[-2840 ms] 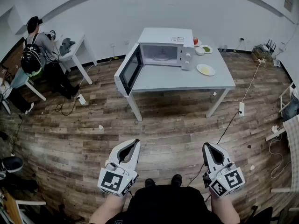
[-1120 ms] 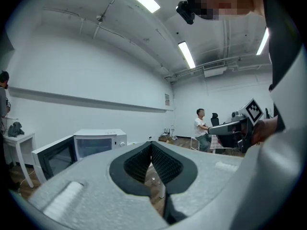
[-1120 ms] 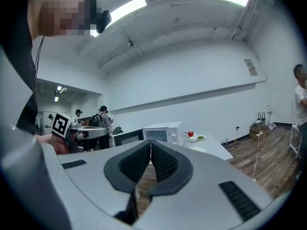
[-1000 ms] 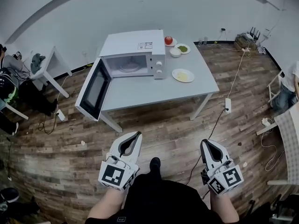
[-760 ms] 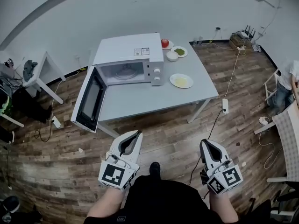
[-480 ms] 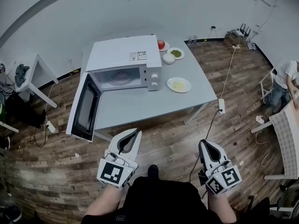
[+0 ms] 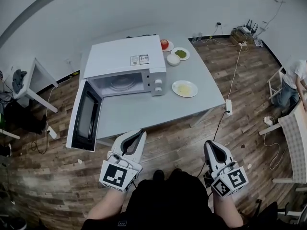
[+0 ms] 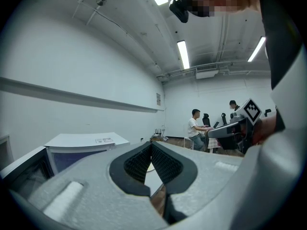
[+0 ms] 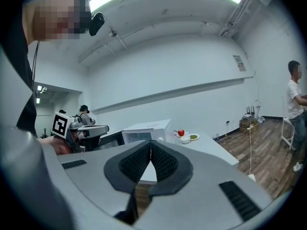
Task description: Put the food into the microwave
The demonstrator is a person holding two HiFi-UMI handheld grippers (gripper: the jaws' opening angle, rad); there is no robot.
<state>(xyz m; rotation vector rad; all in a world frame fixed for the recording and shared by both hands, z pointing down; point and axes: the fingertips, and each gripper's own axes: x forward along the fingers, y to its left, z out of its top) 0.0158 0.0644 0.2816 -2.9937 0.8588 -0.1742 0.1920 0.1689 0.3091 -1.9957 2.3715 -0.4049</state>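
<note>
A white microwave (image 7: pixel 125 62) stands on the grey table (image 7: pixel 144 110), its door (image 7: pixel 84 121) swung wide open toward me and its cavity (image 7: pixel 122 83) showing a glass turntable. Just right of it lies a white plate of yellow food (image 7: pixel 184 88). At the table's far corner sit a red fruit (image 7: pixel 164 44), a white bowl (image 7: pixel 173 59) and a plate of green food (image 7: pixel 181 54). My left gripper (image 7: pixel 140 133) and right gripper (image 7: pixel 209 144) hang low near my body, short of the table, both shut with nothing in them. The microwave (image 9: pixel 145 129) and red fruit (image 9: pixel 181 132) also show in the right gripper view.
Wooden floor surrounds the table. A cable and power strip (image 7: pixel 227 108) lie on the floor at its right. A seated person (image 7: pixel 290 83) is at the far right, a small white table (image 7: pixel 33 83) at the left. Routers (image 7: pixel 249 28) sit by the back wall.
The table and microwave have drawn nearer and larger in the head view as I walked toward them. Both grippers stay shut and in the same place by my body.
</note>
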